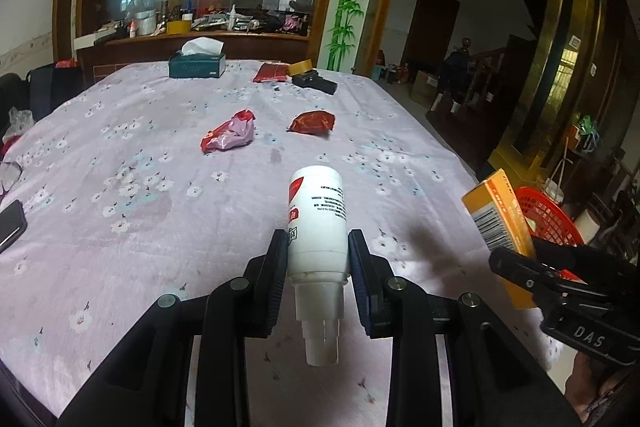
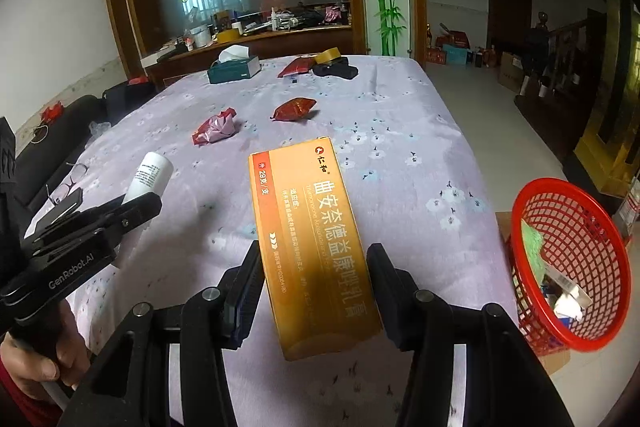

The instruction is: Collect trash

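My left gripper is shut on a white plastic bottle, held above the tablecloth with its narrow neck pointing back at the camera. My right gripper is shut on a long orange carton with Chinese print, also lifted off the table. Each gripper shows in the other's view: the right gripper with the carton at the table's right edge, the left gripper with the bottle on the left. A red mesh basket holding some trash sits low beside the table's right edge.
On the lilac flowered tablecloth lie a crumpled red-and-pink wrapper and a red packet. Further back stand a tissue box, another red packet, a tape roll and a black object. Glasses lie at the left edge.
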Available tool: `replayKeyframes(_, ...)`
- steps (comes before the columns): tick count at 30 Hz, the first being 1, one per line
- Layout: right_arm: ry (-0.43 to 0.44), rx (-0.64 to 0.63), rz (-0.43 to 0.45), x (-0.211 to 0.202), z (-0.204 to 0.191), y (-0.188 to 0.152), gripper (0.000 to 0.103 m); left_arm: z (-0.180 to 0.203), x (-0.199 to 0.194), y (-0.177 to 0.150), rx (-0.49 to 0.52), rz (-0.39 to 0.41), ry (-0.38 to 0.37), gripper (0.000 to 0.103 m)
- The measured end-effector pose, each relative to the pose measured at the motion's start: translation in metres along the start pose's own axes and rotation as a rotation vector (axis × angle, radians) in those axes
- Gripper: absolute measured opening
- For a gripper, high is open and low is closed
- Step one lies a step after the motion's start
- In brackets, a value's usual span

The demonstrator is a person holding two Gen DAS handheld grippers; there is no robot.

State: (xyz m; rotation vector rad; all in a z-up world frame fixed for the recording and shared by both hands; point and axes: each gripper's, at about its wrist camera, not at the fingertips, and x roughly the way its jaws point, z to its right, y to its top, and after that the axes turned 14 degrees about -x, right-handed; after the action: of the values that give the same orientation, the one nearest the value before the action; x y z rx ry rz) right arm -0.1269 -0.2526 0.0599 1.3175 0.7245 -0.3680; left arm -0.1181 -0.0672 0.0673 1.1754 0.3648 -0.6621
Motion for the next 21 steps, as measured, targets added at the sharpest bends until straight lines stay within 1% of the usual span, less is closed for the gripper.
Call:
replayKeyframes(5,-0.033,-0.025,0.015,-0.012,-0.006,-0.006,0.056,0.007,-0.011,-0.006,0.019,0.011,0.000,0.029)
replayKeyframes(13,-0.059,-0.033,0.019,-0.015,-0.007,-0.007,0.056,0.007,-0.012,-0.008,0.023,0.008,-0.002,0.029)
replayKeyframes(21,-0.047,-0.029,0.004,-0.007,-0.006,-0.008,0.056,0.008,-0.003,-0.009,0.024,-0.021,0.003,0.029)
